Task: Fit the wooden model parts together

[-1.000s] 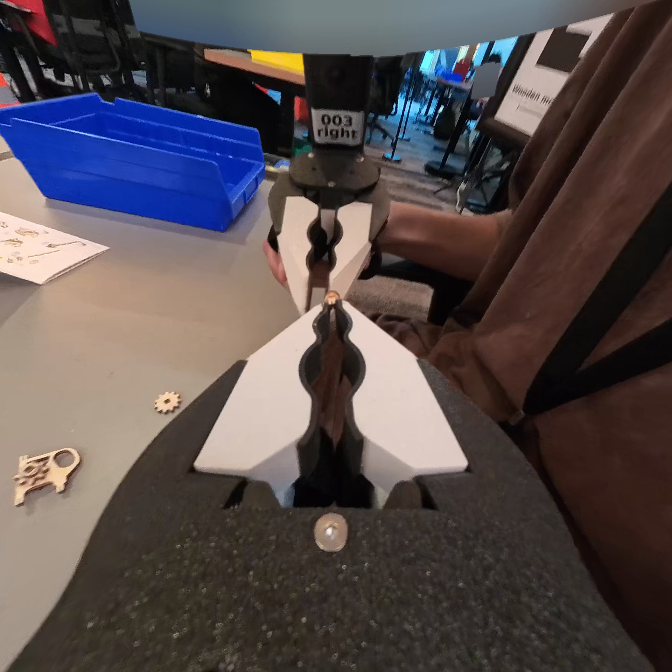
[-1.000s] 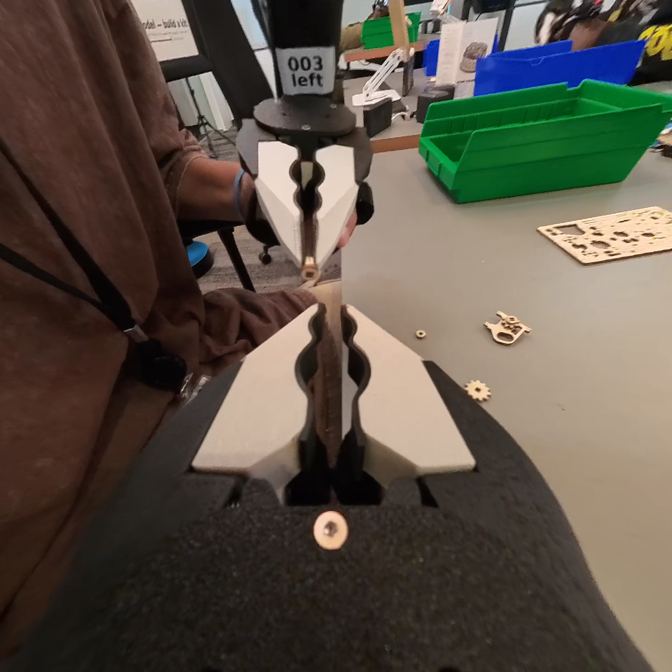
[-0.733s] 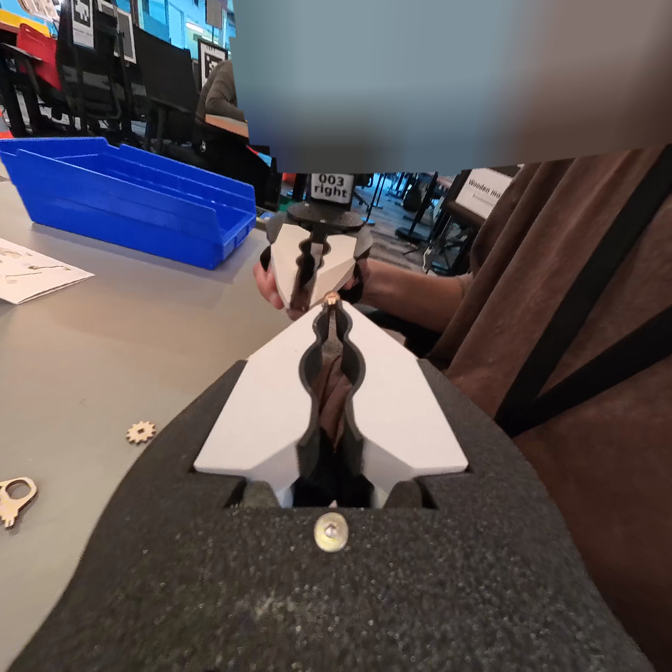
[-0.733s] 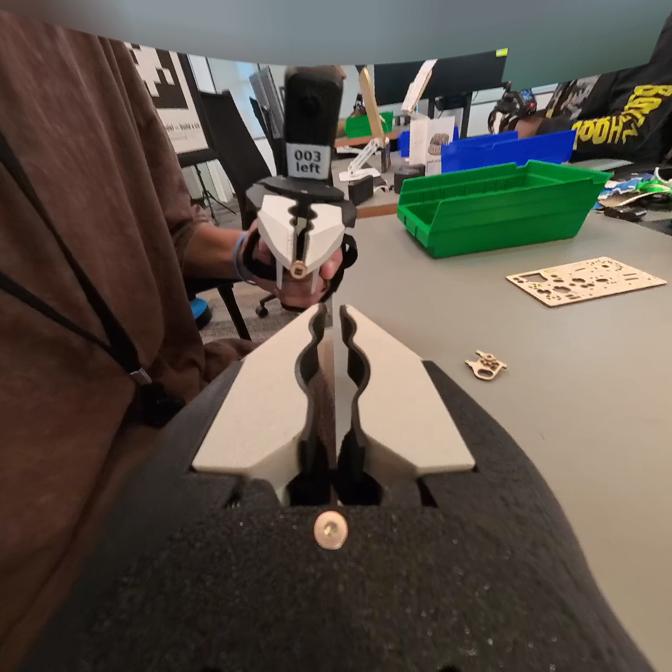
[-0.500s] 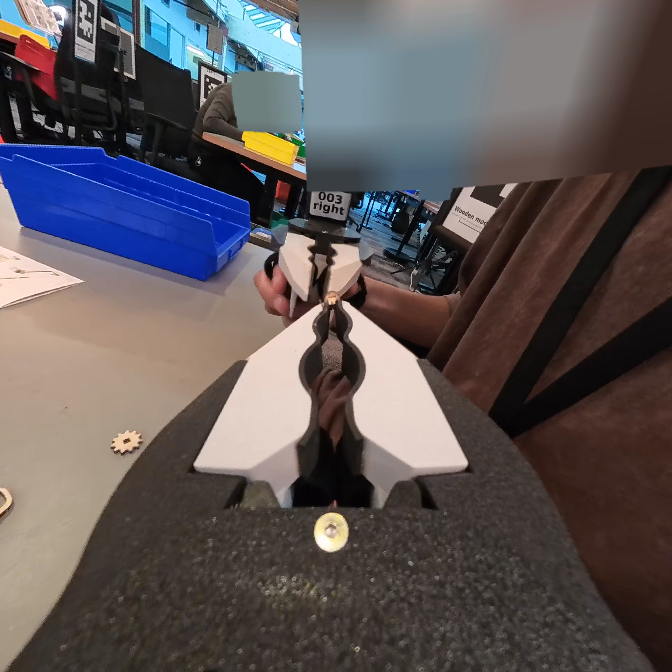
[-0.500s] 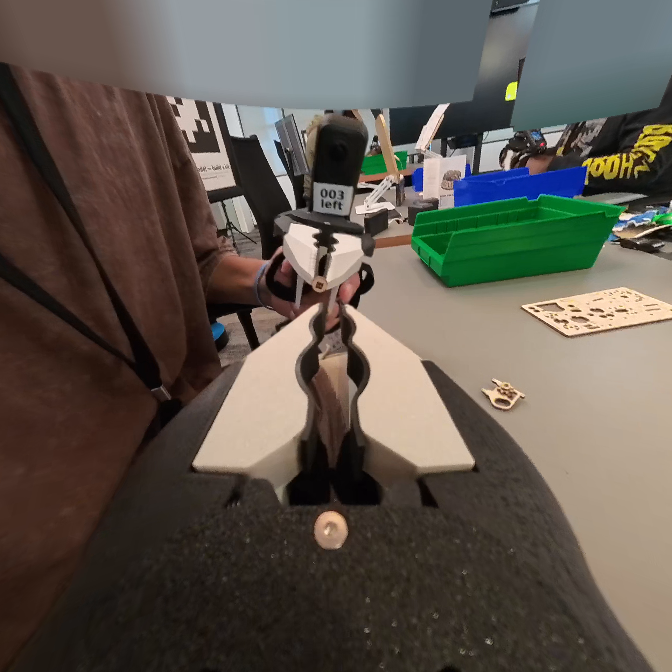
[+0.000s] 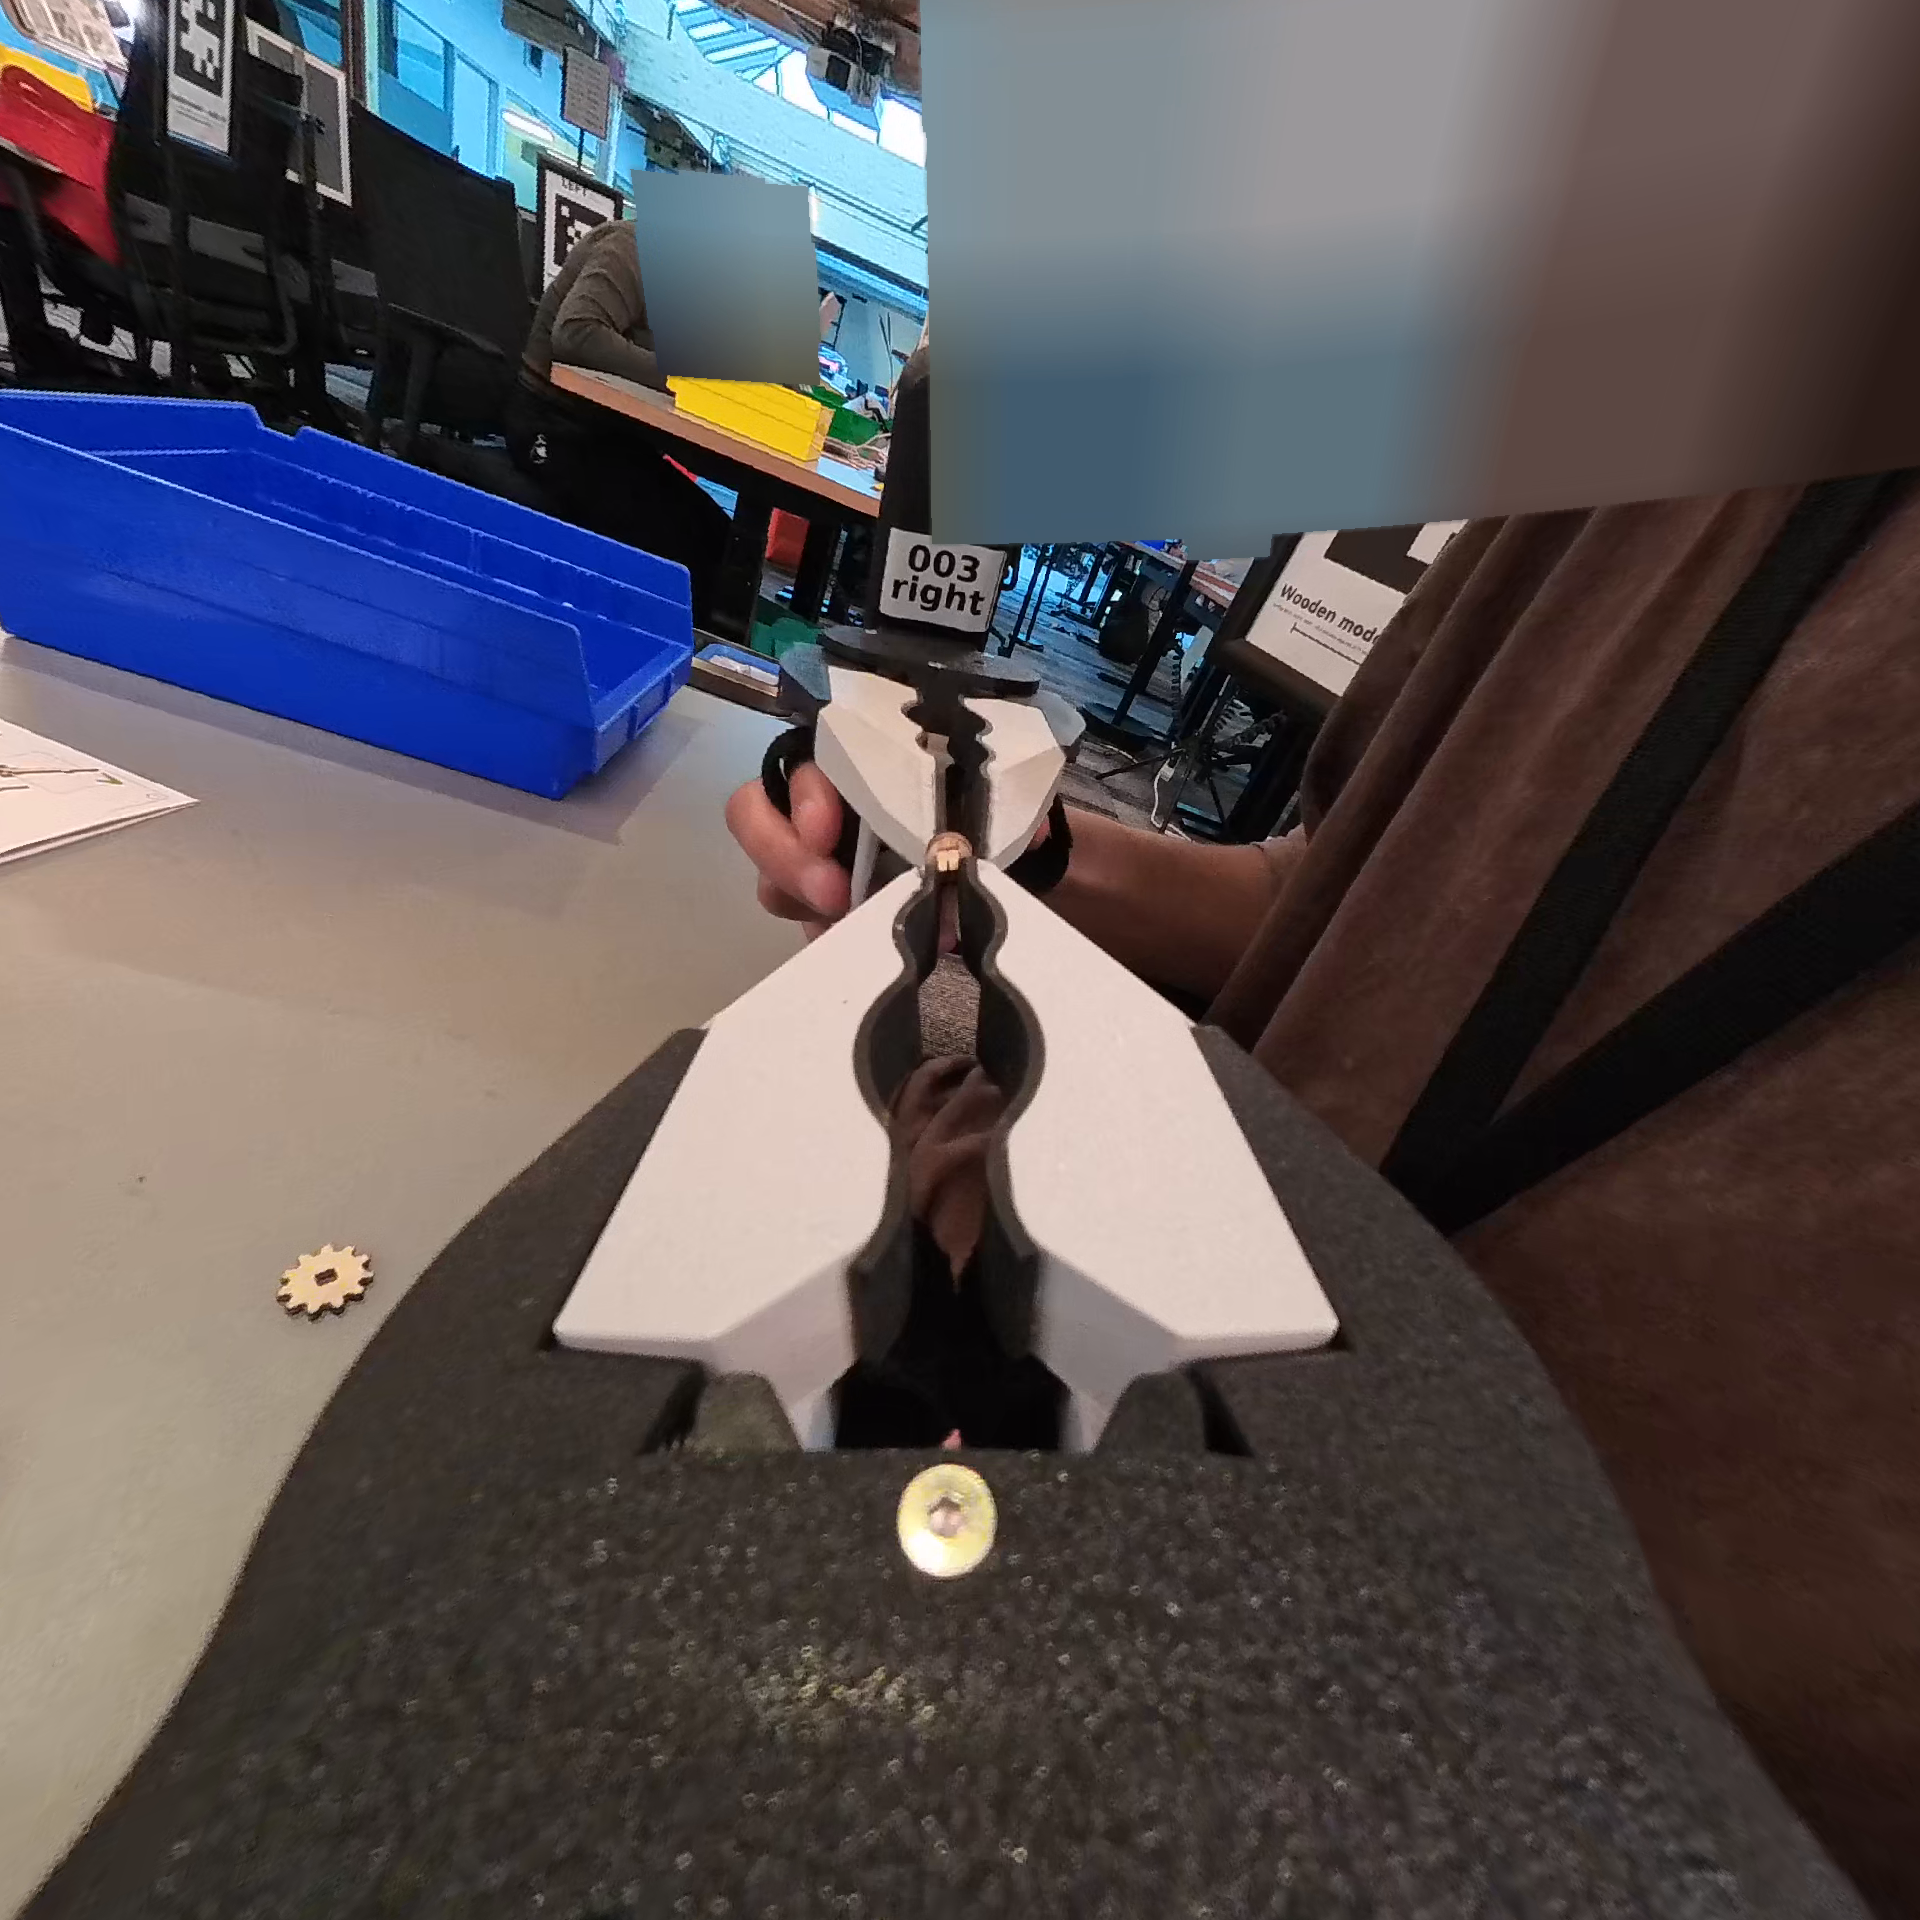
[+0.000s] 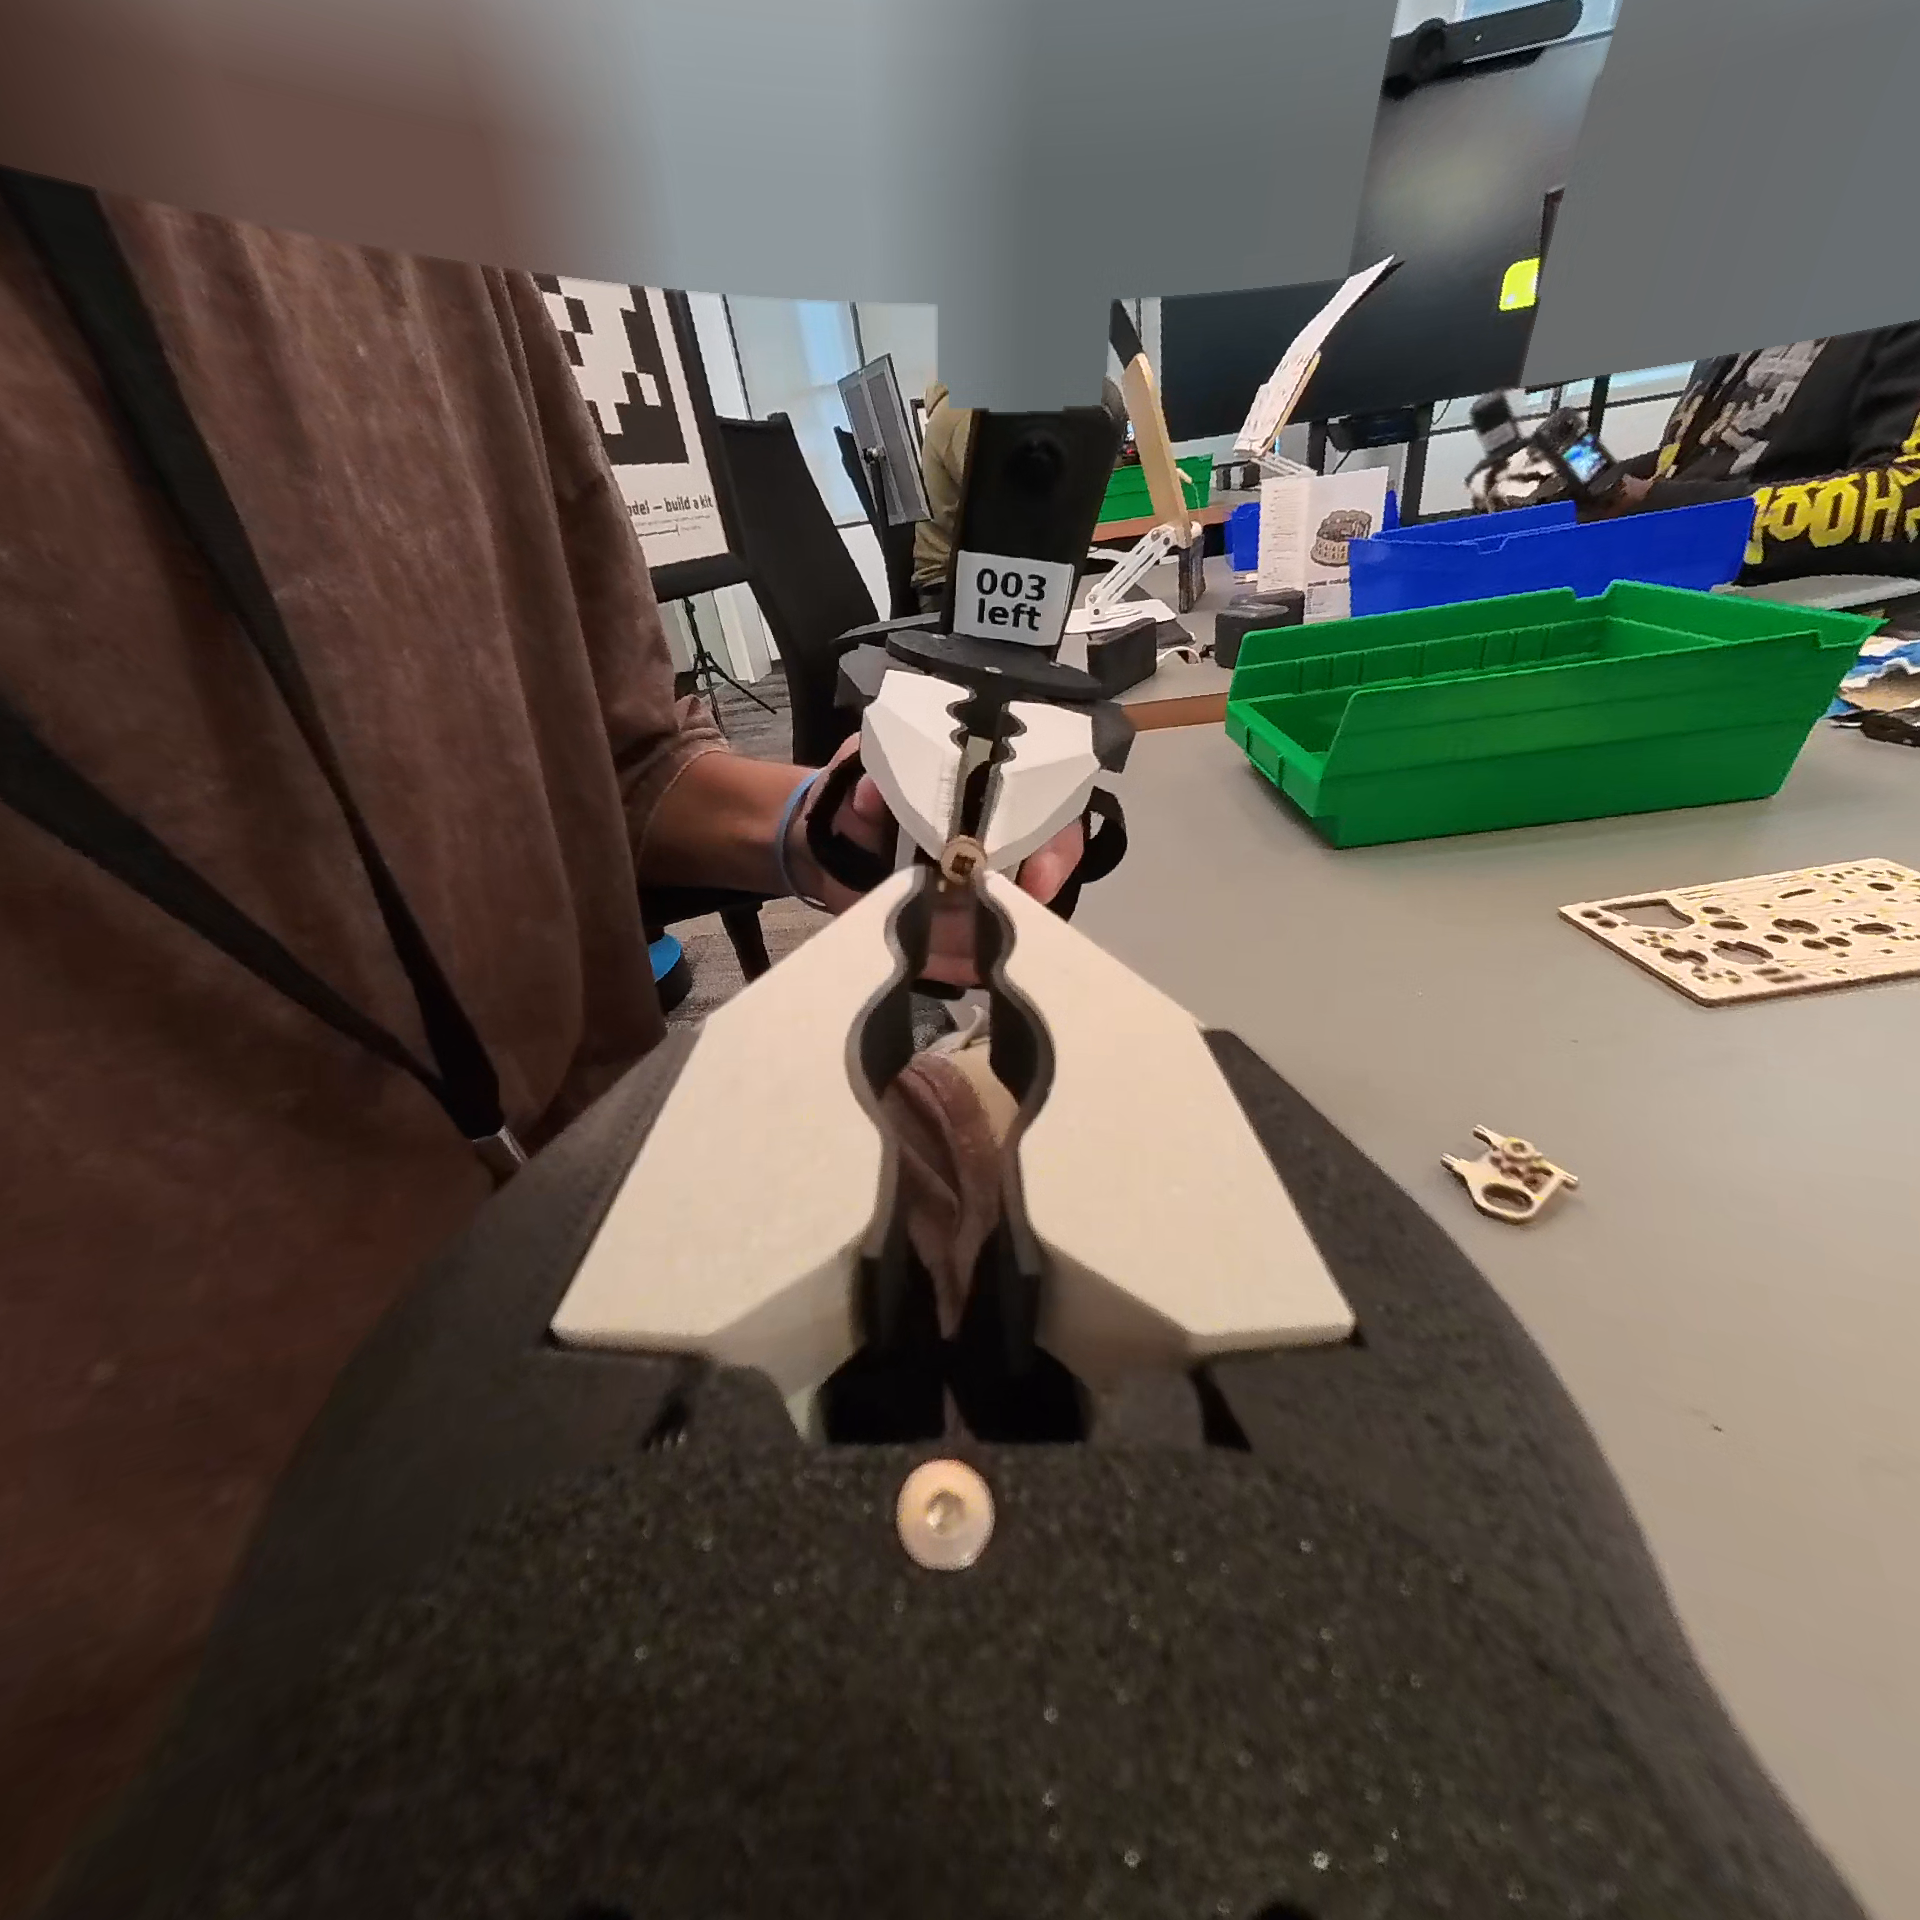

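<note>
Left gripper (image 7: 948, 883) clamped on small wooden piece (image 7: 948, 858) at fingertips, held above table (image 7: 364, 987) edge. Right gripper (image 8: 951, 883) opposite, tip to tip, fingers nearly together; whether it grips anything cannot be told. Wooden gear (image 7: 324, 1281) on table left of left gripper. Assembled wooden part (image 8: 1509, 1187) and punched sheet (image 8: 1766, 940) right of right gripper.
</note>
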The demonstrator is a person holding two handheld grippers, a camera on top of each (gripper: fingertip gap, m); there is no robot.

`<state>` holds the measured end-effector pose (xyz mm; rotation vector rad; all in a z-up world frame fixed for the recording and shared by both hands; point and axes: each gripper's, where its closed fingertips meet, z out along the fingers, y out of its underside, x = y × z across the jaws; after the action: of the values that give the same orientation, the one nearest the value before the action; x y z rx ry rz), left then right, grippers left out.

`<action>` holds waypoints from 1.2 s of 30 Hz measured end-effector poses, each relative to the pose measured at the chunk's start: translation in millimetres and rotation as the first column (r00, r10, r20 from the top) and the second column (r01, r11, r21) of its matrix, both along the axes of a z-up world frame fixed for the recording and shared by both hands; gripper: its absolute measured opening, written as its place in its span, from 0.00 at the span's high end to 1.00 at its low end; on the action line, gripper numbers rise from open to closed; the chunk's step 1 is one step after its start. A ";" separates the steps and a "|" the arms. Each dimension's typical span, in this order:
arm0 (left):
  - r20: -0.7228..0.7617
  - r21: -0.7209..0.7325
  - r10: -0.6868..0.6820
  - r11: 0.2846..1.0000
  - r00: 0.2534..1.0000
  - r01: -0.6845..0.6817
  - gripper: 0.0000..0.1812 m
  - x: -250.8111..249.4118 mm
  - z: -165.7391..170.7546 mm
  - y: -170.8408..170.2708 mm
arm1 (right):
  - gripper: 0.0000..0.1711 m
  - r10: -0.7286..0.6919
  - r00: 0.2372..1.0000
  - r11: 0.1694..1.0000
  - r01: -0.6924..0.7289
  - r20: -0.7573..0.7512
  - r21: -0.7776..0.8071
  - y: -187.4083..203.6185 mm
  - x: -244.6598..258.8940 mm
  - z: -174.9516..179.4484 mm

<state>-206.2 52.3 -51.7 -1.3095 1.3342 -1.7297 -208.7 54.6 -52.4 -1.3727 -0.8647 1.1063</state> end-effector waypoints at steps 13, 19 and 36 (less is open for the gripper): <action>-0.023 0.047 0.003 0.999 1.000 -0.002 0.99 0.8 -5.0 -2.4 | 0.96 -0.012 1.000 1.000 0.012 0.004 -0.008 1.3 4.1 -1.5; -0.032 0.071 0.016 0.997 0.999 -0.014 0.99 0.0 -6.9 -1.7 | 0.96 0.011 1.000 1.000 -0.011 -0.006 -0.014 -1.3 2.5 -0.8; -0.070 0.211 0.102 0.974 0.992 -0.085 0.99 0.5 -16.8 5.2 | 0.95 -0.025 0.999 0.997 0.029 0.045 -0.073 9.8 -2.3 -14.2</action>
<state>-205.8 57.5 -68.5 -1.3117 1.4324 -1.4450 -211.0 64.3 -66.5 -1.4704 -0.8421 1.1000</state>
